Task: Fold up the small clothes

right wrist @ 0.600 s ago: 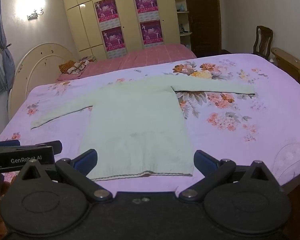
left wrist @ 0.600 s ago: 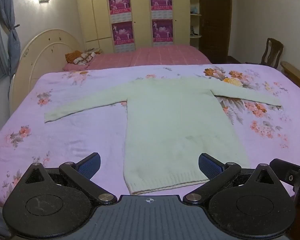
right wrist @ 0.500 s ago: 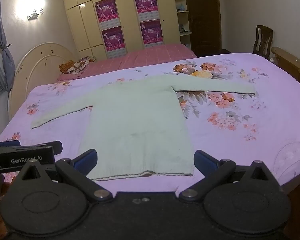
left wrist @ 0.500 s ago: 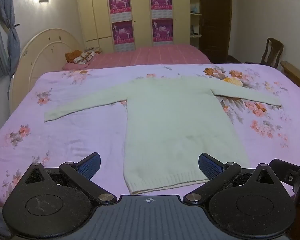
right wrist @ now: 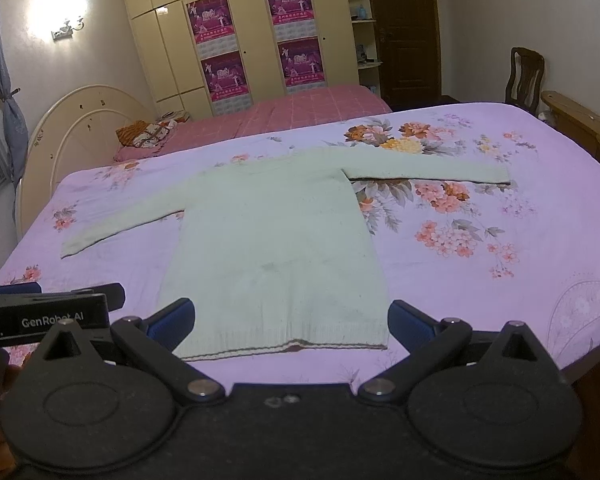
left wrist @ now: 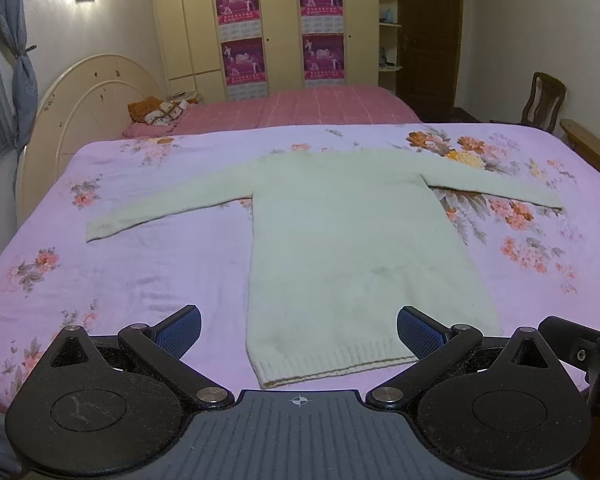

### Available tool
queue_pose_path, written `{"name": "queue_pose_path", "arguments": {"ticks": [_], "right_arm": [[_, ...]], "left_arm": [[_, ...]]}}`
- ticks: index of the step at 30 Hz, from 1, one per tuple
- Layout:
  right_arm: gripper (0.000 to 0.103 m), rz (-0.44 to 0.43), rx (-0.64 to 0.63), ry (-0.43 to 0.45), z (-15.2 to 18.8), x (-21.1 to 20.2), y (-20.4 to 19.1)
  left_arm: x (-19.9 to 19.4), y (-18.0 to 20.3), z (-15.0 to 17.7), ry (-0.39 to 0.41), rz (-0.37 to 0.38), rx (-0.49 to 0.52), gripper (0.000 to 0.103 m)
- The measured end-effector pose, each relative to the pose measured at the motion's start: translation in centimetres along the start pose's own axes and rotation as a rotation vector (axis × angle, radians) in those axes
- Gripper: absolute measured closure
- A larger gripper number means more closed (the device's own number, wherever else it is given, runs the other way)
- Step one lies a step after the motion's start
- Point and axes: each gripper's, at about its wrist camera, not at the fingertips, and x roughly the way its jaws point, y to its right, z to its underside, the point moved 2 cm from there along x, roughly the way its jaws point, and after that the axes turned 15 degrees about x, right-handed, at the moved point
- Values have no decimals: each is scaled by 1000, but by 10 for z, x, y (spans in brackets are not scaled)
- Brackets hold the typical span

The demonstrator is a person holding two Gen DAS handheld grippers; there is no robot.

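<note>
A pale green knit sweater [left wrist: 352,240] lies flat on the bed with both sleeves spread out sideways, hem toward me; it also shows in the right wrist view [right wrist: 276,240]. My left gripper [left wrist: 300,330] is open and empty, held above the near bed edge just short of the hem. My right gripper [right wrist: 290,320] is open and empty, also just short of the hem. The left gripper's body [right wrist: 48,312] shows at the left of the right wrist view.
The bed has a lilac floral sheet [left wrist: 140,272] and a cream headboard [left wrist: 80,120] at the left. A second bed with a pink cover [left wrist: 300,108] lies beyond. A wooden chair [left wrist: 544,100] and wooden bed frame [right wrist: 580,124] stand at the right.
</note>
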Motion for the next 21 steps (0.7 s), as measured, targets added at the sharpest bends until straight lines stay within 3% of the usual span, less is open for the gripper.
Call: {"name": "queue_pose_path", "arguments": {"ticks": [21], "right_arm": [[1,9,3,2,0,3,-6]], "left_arm": [[7,6,-2,-15,7,0,0]]}}
